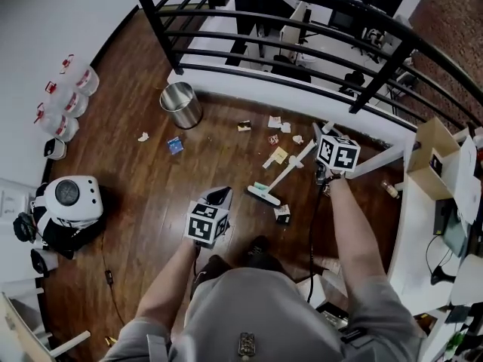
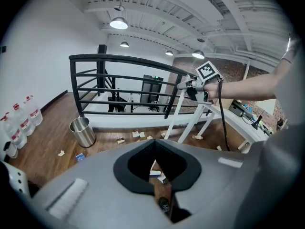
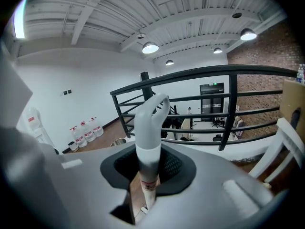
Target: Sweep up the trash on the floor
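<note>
**Trash** (image 1: 275, 121): paper scraps lie scattered on the wooden floor (image 1: 136, 225) along its far edge, just below the black railing (image 1: 383, 78). Most form a loose cluster between the metal bin (image 1: 181, 104) and the white table (image 1: 407, 240) at the floor's right edge. One scrap and a blue packet (image 1: 175, 145) lie apart from the cluster, on the near-left side of the bin. A small carton (image 1: 282, 214) lies just beside the broom head.

**Broom** (image 1: 264, 195): the head rests on the floor on the near side of the cluster. The white handle slants up and to the right.

**Right tool** (image 1: 323, 173): closed on the broom handle. The right gripper view shows the handle standing between the jaws, its looped end above them.

**Left tool** (image 1: 219, 197): jaws closed together. It is held above the floor, left of the broom head and apart from it.

**Surroundings:** the bin stands upright with its top open, near the far edge. Water jugs (image 1: 64, 100) stand in a row along the floor's left edge, against the wall.
</note>
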{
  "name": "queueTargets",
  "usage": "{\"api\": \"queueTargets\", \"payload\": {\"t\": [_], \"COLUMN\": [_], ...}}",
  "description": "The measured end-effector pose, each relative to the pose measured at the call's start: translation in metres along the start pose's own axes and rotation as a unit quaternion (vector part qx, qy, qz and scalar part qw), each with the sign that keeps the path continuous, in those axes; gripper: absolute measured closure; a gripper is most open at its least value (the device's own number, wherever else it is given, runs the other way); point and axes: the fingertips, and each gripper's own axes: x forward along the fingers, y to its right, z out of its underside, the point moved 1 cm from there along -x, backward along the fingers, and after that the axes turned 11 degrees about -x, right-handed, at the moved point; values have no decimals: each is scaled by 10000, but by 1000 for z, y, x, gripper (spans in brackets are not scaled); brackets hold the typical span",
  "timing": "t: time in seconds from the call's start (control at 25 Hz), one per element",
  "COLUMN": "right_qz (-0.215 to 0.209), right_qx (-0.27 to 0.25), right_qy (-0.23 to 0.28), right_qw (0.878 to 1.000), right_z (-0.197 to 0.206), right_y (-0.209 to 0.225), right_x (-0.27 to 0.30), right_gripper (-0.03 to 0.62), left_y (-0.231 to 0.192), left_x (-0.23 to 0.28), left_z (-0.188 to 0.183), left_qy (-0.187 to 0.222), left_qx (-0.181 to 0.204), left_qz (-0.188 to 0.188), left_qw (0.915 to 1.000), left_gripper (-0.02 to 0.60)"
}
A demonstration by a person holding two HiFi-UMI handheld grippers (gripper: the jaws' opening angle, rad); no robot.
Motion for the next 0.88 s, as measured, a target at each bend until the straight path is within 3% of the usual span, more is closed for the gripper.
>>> {"api": "queueTargets", "payload": {"t": [0.16,0.28,0.6,0.88], "right_qz": [107,71,107,238], "right_qx": [-4,-79,-325,-386], "right_qy": [41,85,10,127], "right_qw": [9999,9999,9994,9989], "right_z": [-10,-15,-37,-80], "right_y": [8,-10,-104,-197], "right_x": [-2,-4,-2,11], "right_gripper": [530,530,528,528], "left_y": [0,-10,-77,-173], "left_x": [11,13,-8,-43], "left_z": [-17,-25,-31,-49], "left_qy": [25,52,6,6], "left_qx": [109,157,273,265], "left_qz": [110,206,604,743], "left_qw": [9999,9997,9978,9969], "left_gripper": [574,574,574,574]}}
